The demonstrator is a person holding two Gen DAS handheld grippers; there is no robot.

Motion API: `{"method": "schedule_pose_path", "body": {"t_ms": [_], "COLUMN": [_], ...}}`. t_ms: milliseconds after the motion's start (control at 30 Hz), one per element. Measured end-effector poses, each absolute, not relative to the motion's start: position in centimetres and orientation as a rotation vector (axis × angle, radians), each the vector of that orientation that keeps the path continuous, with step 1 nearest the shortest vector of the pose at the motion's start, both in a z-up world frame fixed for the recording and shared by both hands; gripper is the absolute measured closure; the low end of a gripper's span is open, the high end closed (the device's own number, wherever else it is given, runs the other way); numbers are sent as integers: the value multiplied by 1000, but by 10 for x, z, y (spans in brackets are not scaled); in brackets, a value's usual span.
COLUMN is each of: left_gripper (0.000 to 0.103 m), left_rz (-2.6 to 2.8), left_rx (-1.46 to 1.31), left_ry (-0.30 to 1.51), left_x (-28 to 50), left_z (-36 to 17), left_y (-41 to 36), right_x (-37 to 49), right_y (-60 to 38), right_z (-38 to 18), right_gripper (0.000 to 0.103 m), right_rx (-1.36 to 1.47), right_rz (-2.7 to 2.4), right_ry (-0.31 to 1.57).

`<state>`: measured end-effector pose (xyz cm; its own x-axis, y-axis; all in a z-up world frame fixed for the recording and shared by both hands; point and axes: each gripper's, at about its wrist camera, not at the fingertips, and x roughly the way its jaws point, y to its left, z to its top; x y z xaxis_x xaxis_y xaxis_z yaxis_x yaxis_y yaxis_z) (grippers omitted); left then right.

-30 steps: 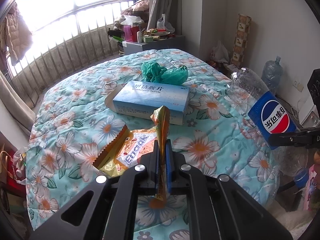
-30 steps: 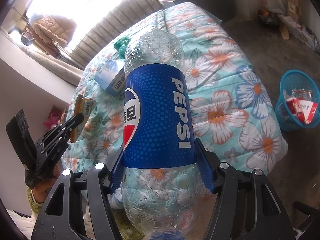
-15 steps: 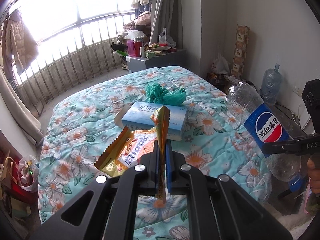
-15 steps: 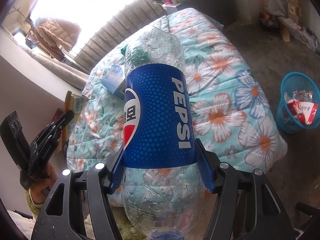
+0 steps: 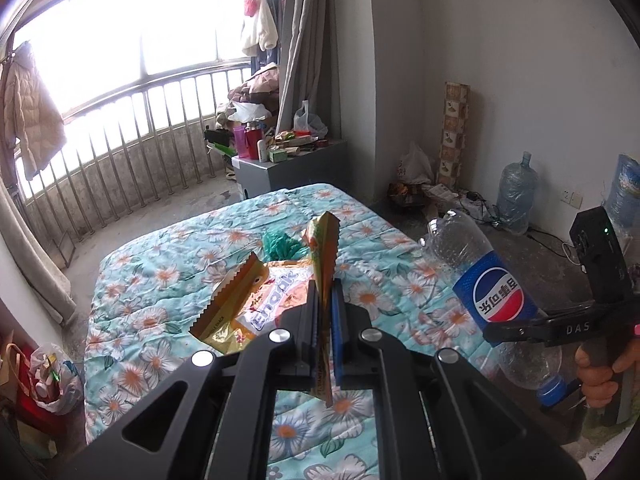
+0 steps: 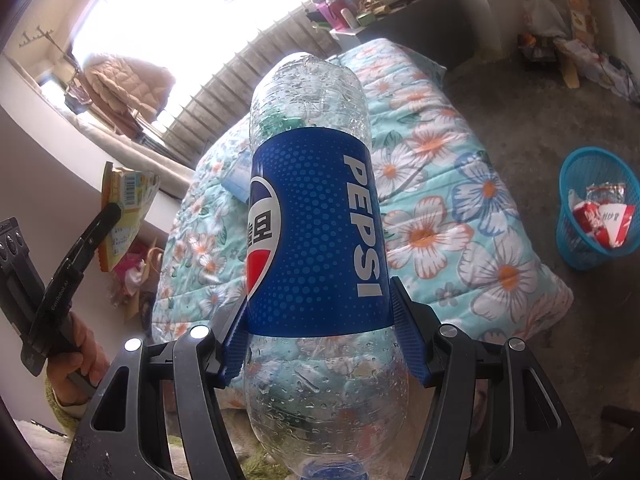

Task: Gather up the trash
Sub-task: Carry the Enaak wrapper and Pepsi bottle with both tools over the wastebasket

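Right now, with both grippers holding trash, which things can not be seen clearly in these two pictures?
- Light blue box: right wrist view, mostly behind the Pepsi bottle; left wrist view, hidden behind the snack wrapper.
- Green plastic bag: partly covered by the wrapper held in the left gripper.
- Bottle cap: cut off by the bottom edge, right wrist view.
- Blue basket: contents too small to read.

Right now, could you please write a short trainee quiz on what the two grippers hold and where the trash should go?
1. True or false: the left gripper is shut on a wrapper.
2. What does the right gripper hold?
A. box
B. bottle
C. green bag
3. What colour is the basket on the floor?

Key: 1 true; 2 B; 3 blue.
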<state>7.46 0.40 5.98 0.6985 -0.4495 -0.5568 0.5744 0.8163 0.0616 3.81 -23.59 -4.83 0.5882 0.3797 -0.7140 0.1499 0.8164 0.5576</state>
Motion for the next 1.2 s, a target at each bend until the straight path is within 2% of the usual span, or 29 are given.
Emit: {"method": "schedule_pose_path", "body": {"t_ms": [367, 700, 900, 1200], "left_gripper": [98, 98, 97, 96], "left_rz": [-814, -1092, -1197, -1208], "left_rx": [190, 167, 203, 345], "left_ry": [550, 694, 891, 1154], "left_x": [88, 122, 148, 174], "left_z": [91, 83, 35, -75], "left_y": [-75, -218, -333, -486], "right_x": [10, -47, -68, -26], "right_y": [-289, -403, -466, -532], "right_z": [-36, -52, -93, -172], "right_gripper": [43, 43, 43, 43], "right_rx": [739, 938, 1087, 1185], "right_rz": [102, -219, -395, -409], "right_ry": [820, 691, 701, 870]}}
